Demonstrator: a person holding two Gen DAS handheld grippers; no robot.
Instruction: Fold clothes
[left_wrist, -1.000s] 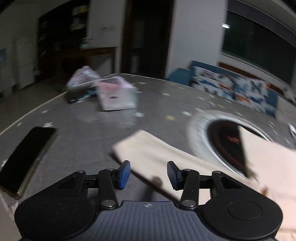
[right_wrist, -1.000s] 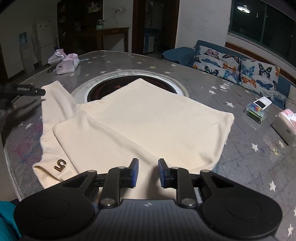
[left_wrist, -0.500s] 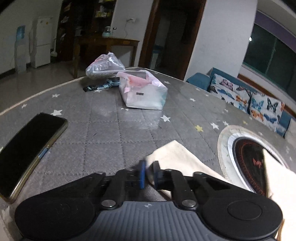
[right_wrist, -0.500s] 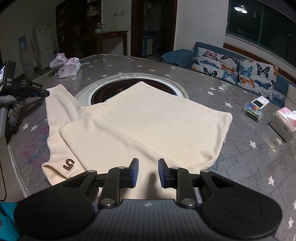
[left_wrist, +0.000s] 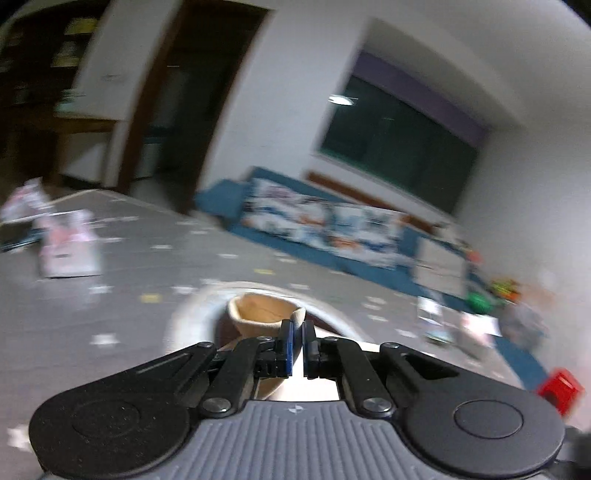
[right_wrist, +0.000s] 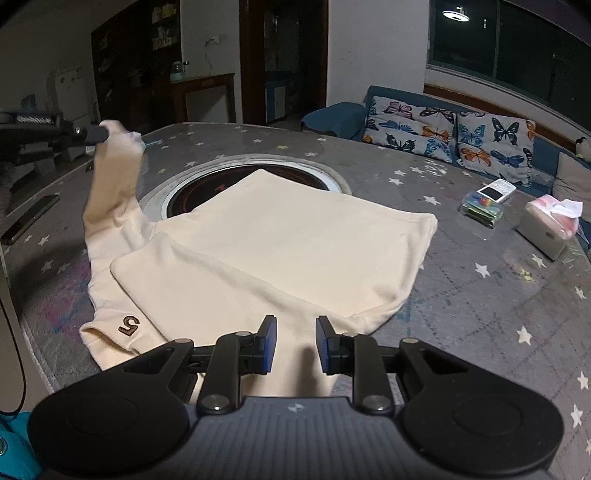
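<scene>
My right gripper (right_wrist: 292, 345) hovered spread over the near hem of the cream sweatshirt (right_wrist: 295, 251), which lay flat on the table (right_wrist: 461, 295). Farther left, my left gripper (right_wrist: 96, 133) pinched the sleeve cuff (left_wrist: 264, 317), raised, its length running toward the body.

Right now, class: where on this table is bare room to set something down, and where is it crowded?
Bare table lies right of the cream garment, nearer than the tissue box. More lies beyond the round inset, toward the sofa. The left edge is crowded: phone, lifted sleeve, left gripper.
</scene>
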